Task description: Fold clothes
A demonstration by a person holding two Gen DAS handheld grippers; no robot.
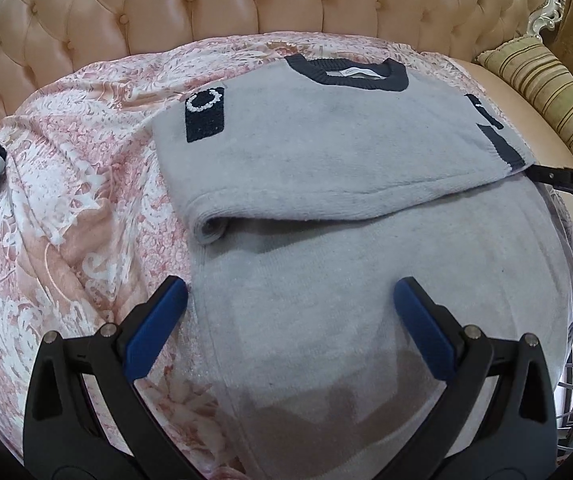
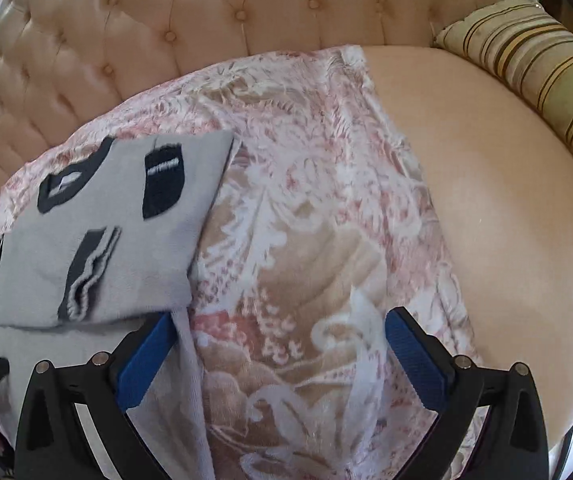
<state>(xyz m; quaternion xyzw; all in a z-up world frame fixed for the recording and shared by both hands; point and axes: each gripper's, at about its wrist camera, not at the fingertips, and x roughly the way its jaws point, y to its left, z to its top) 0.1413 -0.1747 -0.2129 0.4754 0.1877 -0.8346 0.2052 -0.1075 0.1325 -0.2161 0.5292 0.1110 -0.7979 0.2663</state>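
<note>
Grey sweater [image 1: 326, 200], dark-collared, sleeves folded across its body.

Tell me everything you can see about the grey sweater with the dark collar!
The grey knitted sweater looks soft and fuzzy, with a dark navy ribbed collar, a white label inside it, and dark patches, one showing a white ring. It lies flat on the pink flowery blanket on the beige tufted sofa, its upper part folded over the lower part. Both hand-held grippers are open: the left over its lower part, the right at its edge.
</note>
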